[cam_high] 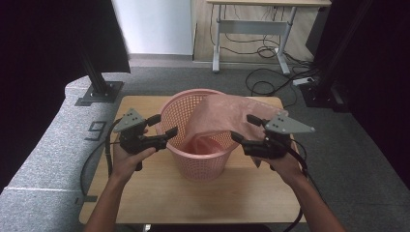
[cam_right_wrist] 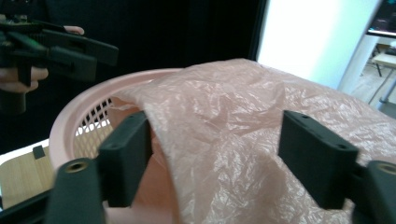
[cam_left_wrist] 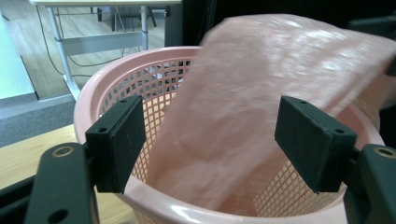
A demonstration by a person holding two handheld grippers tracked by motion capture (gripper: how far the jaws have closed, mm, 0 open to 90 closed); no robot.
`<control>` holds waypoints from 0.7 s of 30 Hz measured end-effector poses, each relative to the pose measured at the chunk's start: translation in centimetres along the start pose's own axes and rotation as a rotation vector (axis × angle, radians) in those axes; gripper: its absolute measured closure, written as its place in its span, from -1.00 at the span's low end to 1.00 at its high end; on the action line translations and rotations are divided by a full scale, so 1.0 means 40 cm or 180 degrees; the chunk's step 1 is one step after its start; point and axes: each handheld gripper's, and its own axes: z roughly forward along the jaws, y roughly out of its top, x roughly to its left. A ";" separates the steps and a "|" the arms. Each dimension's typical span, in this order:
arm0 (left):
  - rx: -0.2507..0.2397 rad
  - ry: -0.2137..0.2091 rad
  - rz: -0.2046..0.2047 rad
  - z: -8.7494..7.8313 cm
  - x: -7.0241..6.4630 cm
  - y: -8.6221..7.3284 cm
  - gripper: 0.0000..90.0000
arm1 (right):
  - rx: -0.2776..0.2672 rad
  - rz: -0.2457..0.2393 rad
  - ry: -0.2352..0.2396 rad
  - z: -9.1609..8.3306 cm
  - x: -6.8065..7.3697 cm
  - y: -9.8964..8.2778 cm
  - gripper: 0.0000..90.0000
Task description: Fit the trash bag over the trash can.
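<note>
Wooden table (cam_high: 145,193), pink mesh basket (cam_high: 181,113) standing near its far edge, pink plastic bag (cam_high: 217,113) draped over the basket's right rim and into it, left gripper (cam_high: 163,124) jaws released at the left rim, right gripper (cam_high: 245,127) jaws apart, gripping nothing, beside the bag.

Dim, soft light; slight motion blur

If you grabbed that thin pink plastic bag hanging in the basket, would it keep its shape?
Probably not. The thin pink plastic bag is crinkled and drapes limply over the rim of the pink mesh plastic basket, so it likely flops and folds. It looks translucent and filmy, so probably very light and perhaps slippery.
</note>
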 end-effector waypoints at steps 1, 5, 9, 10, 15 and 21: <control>0.0000 0.0000 0.0000 0.000 0.000 0.000 -0.46 | 0.0000 0.0000 0.0000 0.000 0.000 0.000 -0.52; 0.0008 0.0008 0.0002 -0.001 -0.002 -0.002 -0.46 | -0.0022 0.0135 -0.0029 -0.065 -0.029 -0.071 -0.60; 0.0008 0.0017 -0.0003 0.000 -0.003 -0.003 -0.46 | 0.0014 0.0185 -0.0001 -0.105 -0.049 -0.119 -0.61; 0.0008 0.0018 -0.0003 0.000 -0.002 -0.004 -0.46 | 0.0033 0.0213 0.0007 -0.112 -0.052 -0.129 -0.63; -0.0003 0.0017 -0.0017 -0.002 0.001 -0.009 -0.46 | 0.0152 0.0275 0.0002 -0.134 -0.060 -0.179 -0.65; -0.0020 0.0026 -0.0036 -0.009 0.006 -0.012 -0.46 | 0.0352 0.0310 -0.0078 -0.131 -0.064 -0.230 -0.64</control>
